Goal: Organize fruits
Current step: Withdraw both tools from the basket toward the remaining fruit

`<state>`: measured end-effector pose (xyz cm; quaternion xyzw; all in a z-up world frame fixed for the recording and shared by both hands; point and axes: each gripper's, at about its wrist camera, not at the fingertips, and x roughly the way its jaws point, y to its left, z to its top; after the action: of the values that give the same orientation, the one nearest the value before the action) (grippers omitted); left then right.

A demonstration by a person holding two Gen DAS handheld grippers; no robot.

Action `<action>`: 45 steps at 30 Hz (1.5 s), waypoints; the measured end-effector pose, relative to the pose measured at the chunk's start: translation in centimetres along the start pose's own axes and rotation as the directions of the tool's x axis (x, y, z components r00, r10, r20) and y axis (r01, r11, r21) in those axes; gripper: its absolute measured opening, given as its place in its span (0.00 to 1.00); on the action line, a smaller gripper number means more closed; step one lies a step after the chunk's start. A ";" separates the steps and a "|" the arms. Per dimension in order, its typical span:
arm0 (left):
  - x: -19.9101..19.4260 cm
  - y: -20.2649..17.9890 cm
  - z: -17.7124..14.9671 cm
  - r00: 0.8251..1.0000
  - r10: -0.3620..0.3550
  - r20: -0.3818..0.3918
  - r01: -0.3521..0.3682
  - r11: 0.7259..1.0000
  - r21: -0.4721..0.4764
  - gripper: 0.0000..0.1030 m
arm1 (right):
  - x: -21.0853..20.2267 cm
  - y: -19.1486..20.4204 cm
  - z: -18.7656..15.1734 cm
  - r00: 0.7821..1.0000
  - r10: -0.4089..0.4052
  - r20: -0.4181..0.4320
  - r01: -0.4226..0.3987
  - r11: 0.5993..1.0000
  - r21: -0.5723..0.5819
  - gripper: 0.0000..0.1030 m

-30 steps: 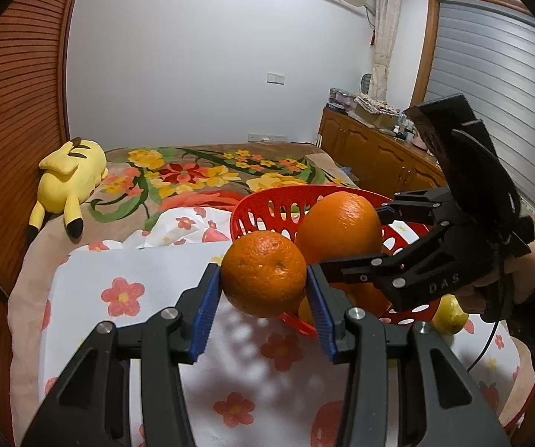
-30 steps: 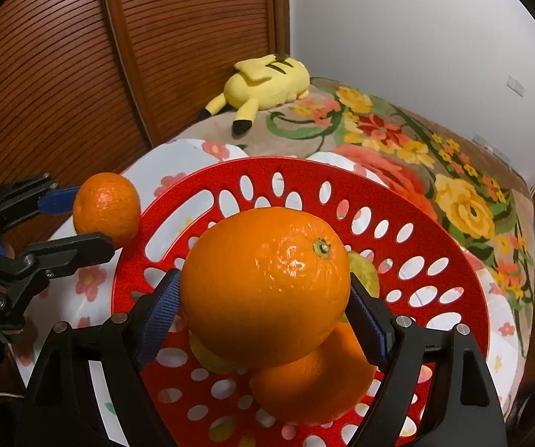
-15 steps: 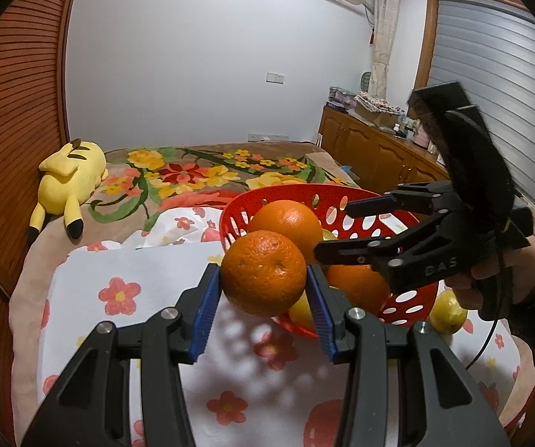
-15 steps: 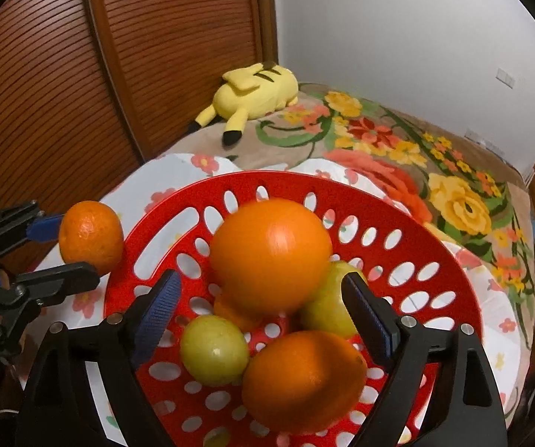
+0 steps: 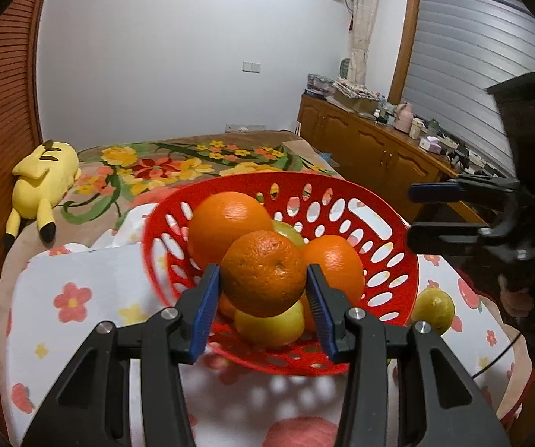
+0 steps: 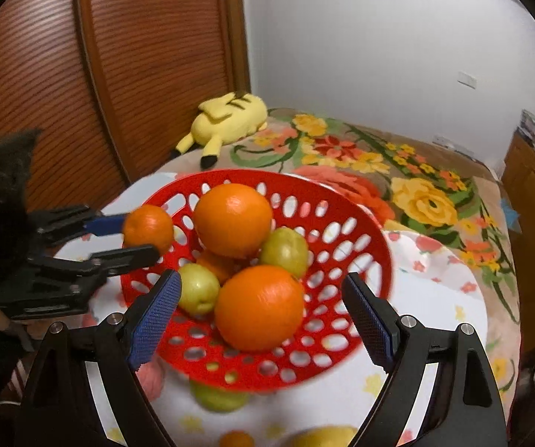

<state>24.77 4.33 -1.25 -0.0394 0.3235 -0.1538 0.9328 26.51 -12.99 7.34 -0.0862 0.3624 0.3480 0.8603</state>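
A red perforated basket [image 5: 342, 193] [image 6: 345, 223] stands on a white flowered cloth. It holds two large oranges [image 6: 233, 219] [image 6: 259, 307] and greenish-yellow fruits [image 6: 284, 251]. My left gripper [image 5: 263, 272] [image 6: 139, 236] is shut on a small orange [image 5: 263, 273] [image 6: 148, 228], which hangs over the basket's near-left rim. My right gripper [image 6: 262, 279] [image 5: 412, 214] stands open above the basket's other side, with nothing pressed between its blue pads.
A yellow-green fruit [image 5: 435, 307] lies on the cloth beside the basket, and more fruit [image 6: 217, 398] lies near its front. A yellow plush toy [image 5: 44, 182] rests on the floral blanket behind. A wooden sideboard [image 5: 379, 156] lines the right wall.
My right gripper let go of the large orange, which now lies in the basket, and drew back. My left gripper carried the small orange over the basket's rim.
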 end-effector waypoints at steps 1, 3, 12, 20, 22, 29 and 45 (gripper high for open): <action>0.3 -0.2 0.1 1.000 0.000 -0.004 0.000 1.000 0.002 0.43 | -0.5 -0.3 -0.3 1.000 -0.004 0.006 0.004 1.000 0.010 0.87; 0.8 -0.6 0.1 1.000 0.001 -0.012 -0.001 1.000 0.007 0.43 | -1.3 -0.6 -0.8 1.000 -0.013 0.015 0.013 1.000 0.027 0.87; 0.7 -2.3 -0.4 1.000 0.016 -0.020 -0.016 1.000 0.025 0.53 | -4.1 -1.5 -2.8 0.998 -0.029 0.051 0.025 0.996 0.084 0.87; -2.3 -4.2 -2.0 1.000 0.013 -0.003 -0.013 0.999 0.039 0.56 | -6.8 -1.4 -5.4 0.993 -0.056 0.099 0.043 0.991 0.127 0.87; -3.1 -4.5 -2.4 1.000 0.010 0.004 -0.010 0.999 0.039 0.57 | -7.7 -1.2 -6.3 0.991 -0.071 0.110 0.056 0.989 0.135 0.87; -5.1 -6.1 -4.4 1.000 0.006 0.003 -0.006 0.999 0.032 0.59 | -9.5 -0.5 -9.1 0.984 -0.116 0.133 0.098 0.985 0.139 0.87; -3.4 -10.4 -9.1 0.994 -0.073 -0.076 0.076 0.996 0.040 0.58 | -9.4 -1.6 -16.6 0.983 -0.136 0.120 0.108 0.970 0.217 0.83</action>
<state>13.96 -4.28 -4.59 -0.0258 0.3528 -0.1968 0.9144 13.54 -25.88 1.64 0.0062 0.3326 0.2592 0.9067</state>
